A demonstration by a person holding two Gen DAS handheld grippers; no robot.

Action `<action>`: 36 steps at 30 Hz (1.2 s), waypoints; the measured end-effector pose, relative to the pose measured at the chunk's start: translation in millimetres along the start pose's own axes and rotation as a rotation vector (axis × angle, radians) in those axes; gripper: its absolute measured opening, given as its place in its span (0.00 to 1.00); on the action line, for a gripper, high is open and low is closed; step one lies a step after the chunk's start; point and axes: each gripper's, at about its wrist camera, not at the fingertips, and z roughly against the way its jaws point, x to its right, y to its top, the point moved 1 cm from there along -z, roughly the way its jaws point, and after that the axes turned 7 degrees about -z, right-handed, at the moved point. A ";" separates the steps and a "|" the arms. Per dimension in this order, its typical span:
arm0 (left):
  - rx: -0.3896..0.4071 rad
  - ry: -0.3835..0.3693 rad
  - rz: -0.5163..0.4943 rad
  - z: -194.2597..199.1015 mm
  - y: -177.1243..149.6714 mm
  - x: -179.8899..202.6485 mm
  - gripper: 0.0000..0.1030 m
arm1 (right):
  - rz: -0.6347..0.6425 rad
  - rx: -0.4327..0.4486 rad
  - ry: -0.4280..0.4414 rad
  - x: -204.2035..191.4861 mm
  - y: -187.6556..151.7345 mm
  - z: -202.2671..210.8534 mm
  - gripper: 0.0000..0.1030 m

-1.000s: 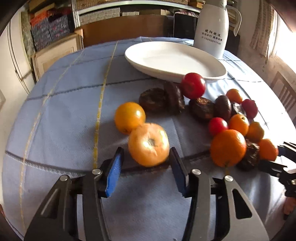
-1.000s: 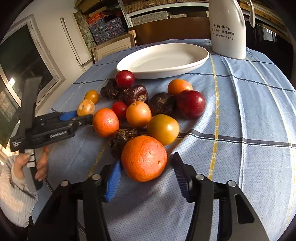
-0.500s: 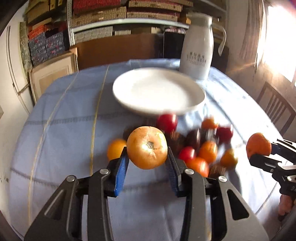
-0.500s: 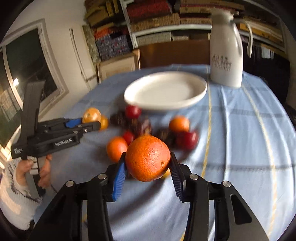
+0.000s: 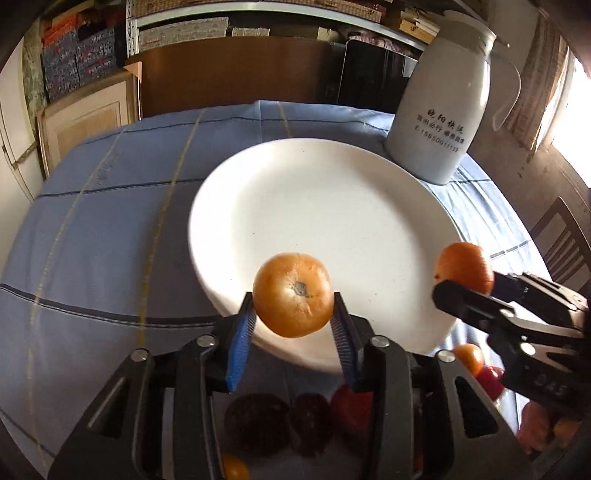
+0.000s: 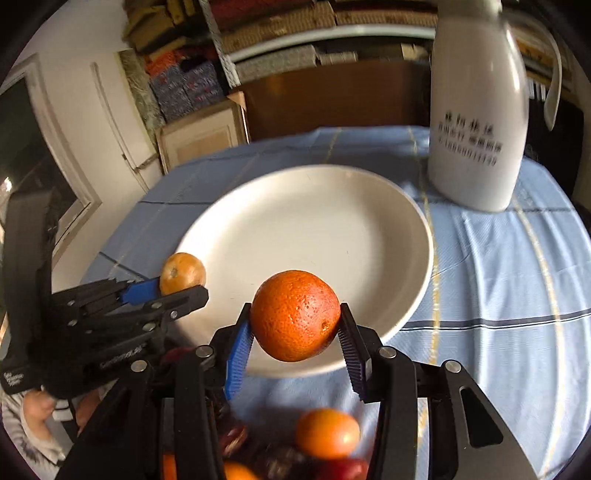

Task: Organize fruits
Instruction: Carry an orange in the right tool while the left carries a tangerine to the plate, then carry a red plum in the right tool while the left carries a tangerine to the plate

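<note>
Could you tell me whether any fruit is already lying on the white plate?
No, the white plate is bare in the left wrist view; the pale orange is clamped in the left gripper above its near rim.

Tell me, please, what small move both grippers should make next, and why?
Probably lower both toward the white plate before releasing: the left gripper holds the pale orange and the right gripper holds the deep orange over its near rim, and nothing lies on it.

Round table (image 5: 110, 229) under blue checked cloth (image 6: 517, 280). Shelves (image 5: 184, 22) behind, stacked with boxes (image 6: 184, 88). Brown board (image 5: 236, 81) leans below. White door (image 6: 110, 122) and dark window (image 6: 26, 147) left. Wooden chair (image 5: 565, 236) right; bright daylight there.
</note>
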 end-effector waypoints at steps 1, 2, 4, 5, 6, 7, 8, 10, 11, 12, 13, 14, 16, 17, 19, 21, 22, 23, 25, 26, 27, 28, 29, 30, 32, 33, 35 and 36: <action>0.013 0.000 -0.015 0.0 -0.7 1.2 0.51 | -0.007 -0.005 0.001 1.9 -0.6 -4.0 0.45; 0.023 0.008 -0.032 2.3 -1.7 3.2 0.61 | -0.011 -0.007 -0.005 4.3 -1.4 -6.7 0.47; 0.049 0.047 -0.050 9.4 -2.9 6.0 0.74 | -0.019 0.010 -0.004 8.2 -3.5 -2.9 0.53; 0.062 0.062 -0.051 14.3 -4.3 5.9 0.75 | -0.027 0.023 0.002 9.1 -6.1 2.7 0.53; 0.072 0.071 -0.053 18.9 -5.8 5.6 0.75 | -0.038 0.037 0.015 11.2 -7.2 10.5 0.53; 0.080 0.080 -0.053 26.5 -9.6 4.1 0.75 | -0.046 0.052 0.026 12.1 -9.2 19.6 0.53; 0.087 0.088 -0.048 32.5 -13.6 1.7 0.80 | -0.050 0.066 0.035 13.0 -10.8 27.2 0.53; 0.108 0.117 -0.016 48.0 -27.3 -7.9 0.92 | -0.061 0.090 0.054 13.8 -18.4 43.0 0.56; 0.121 0.136 0.008 56.3 -37.1 -14.2 0.93 | -0.067 0.095 0.064 14.4 -21.8 47.7 0.59; 0.123 0.146 0.020 61.0 -43.9 -18.2 0.93 | -0.085 0.102 0.082 15.8 -31.3 54.8 0.64; 0.120 0.167 0.042 66.7 -56.3 -24.4 0.93 | -0.094 0.106 0.089 17.0 -36.0 58.0 0.65; 0.111 0.182 0.062 69.9 -67.3 -29.5 0.95 | -0.105 0.111 0.096 18.4 -42.9 61.9 0.68; 0.084 0.202 0.096 73.6 -87.9 -38.4 0.95 | -0.126 0.110 0.100 19.6 -58.5 66.0 0.71; 0.072 0.207 0.107 73.0 -95.8 -40.7 0.95 | -0.129 0.107 0.101 19.9 -62.8 66.5 0.73; 0.043 0.224 0.126 71.4 -110.1 -43.6 0.95 | -0.125 0.098 0.104 18.2 -72.1 67.9 0.74; 0.034 0.222 0.129 69.9 -115.9 -43.8 0.95 | -0.116 0.106 0.103 14.6 -78.0 70.9 0.77; 0.034 0.219 0.118 69.1 -117.4 -40.5 0.95 | -0.109 0.113 0.102 12.0 -81.0 72.6 0.78; 0.035 0.222 0.102 68.1 -117.3 -37.4 0.95 | -0.096 0.122 0.104 8.0 -84.6 74.4 0.79; 0.038 0.249 0.067 65.0 -117.7 -30.5 0.95 | -0.071 0.127 0.108 2.2 -91.4 77.9 0.79; 0.036 0.261 0.051 62.8 -117.7 -27.8 0.95 | -0.056 0.126 0.115 -2.2 -93.5 78.6 0.79; 0.033 0.265 0.041 61.0 -117.9 -26.1 0.95 | -0.039 0.120 0.128 -7.7 -95.4 78.5 0.79; 0.027 0.266 0.029 58.1 -117.7 -23.8 0.95 | -0.025 0.112 0.148 -13.2 -97.1 77.6 0.79; 0.022 0.265 0.022 56.0 -117.4 -22.6 0.95 | -0.018 0.108 0.160 -16.2 -98.5 77.4 0.79; 0.020 0.263 0.018 54.6 -116.4 -21.7 0.95 | -0.007 0.094 0.179 -22.1 -100.0 74.4 0.79; 0.020 0.254 0.007 52.9 -115.0 -19.5 0.95 | -0.002 0.068 0.193 -31.3 -99.8 69.8 0.79; 0.022 0.248 0.004 52.7 -113.7 -18.7 0.95 | -0.007 0.045 0.205 -34.8 -98.6 64.9 0.79; 0.024 0.233 -0.004 51.7 -112.0 -18.1 0.95 | -0.031 0.016 0.215 -40.8 -95.5 57.9 0.78; 0.024 0.222 -0.010 51.2 -111.4 -17.2 0.95 | -0.049 0.003 0.215 -42.7 -92.2 52.9 0.77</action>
